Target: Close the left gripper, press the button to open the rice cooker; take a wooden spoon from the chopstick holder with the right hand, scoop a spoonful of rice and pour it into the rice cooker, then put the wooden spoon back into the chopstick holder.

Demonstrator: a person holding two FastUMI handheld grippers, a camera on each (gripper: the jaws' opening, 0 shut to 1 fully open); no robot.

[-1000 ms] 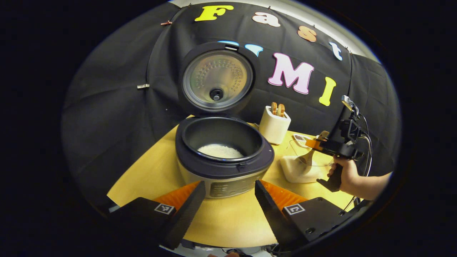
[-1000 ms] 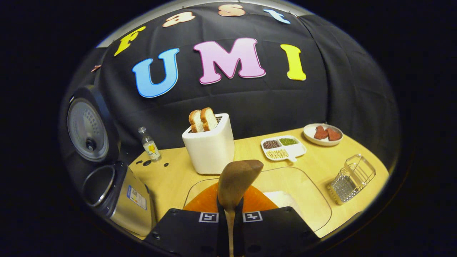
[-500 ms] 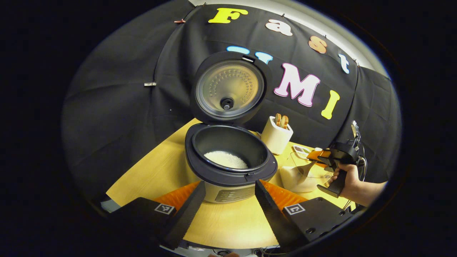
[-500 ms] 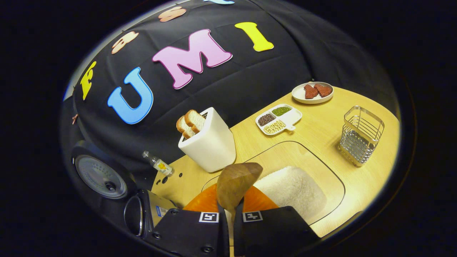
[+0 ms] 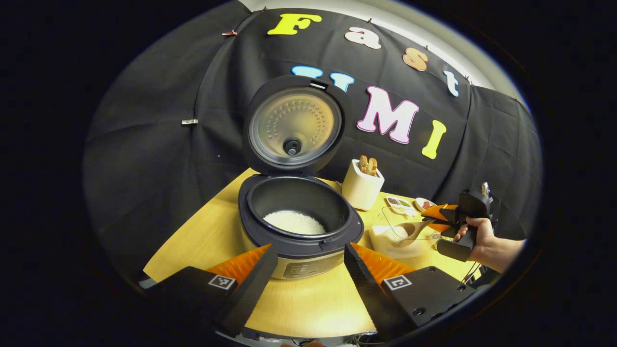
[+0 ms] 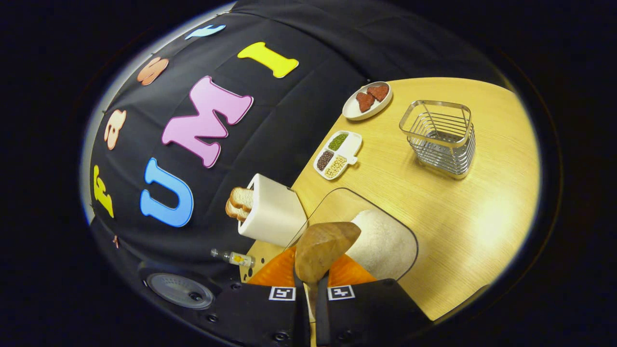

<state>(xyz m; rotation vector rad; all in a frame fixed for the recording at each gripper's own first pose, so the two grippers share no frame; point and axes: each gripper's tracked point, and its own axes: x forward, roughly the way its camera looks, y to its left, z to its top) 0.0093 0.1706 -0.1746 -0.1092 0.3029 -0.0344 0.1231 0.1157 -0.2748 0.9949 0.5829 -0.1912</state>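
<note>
Rice cooker (image 5: 299,226) is standing lid-up; right gripper (image 6: 311,289) is clamping the wooden spoon (image 6: 324,248) over the rice (image 6: 383,243); left gripper (image 5: 311,270) is gaping open.

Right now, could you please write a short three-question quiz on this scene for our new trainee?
1. True or false: the rice cooker lid is shut.
2. What does the right gripper hold? A) bottle B) wooden spoon C) bread
3. Fill in: the wire chopstick holder stands ____ on the table.

Key: 1 false, the lid stands open, with rice in the pot. 2 B. 3 upright, nothing visible inside it.
</note>
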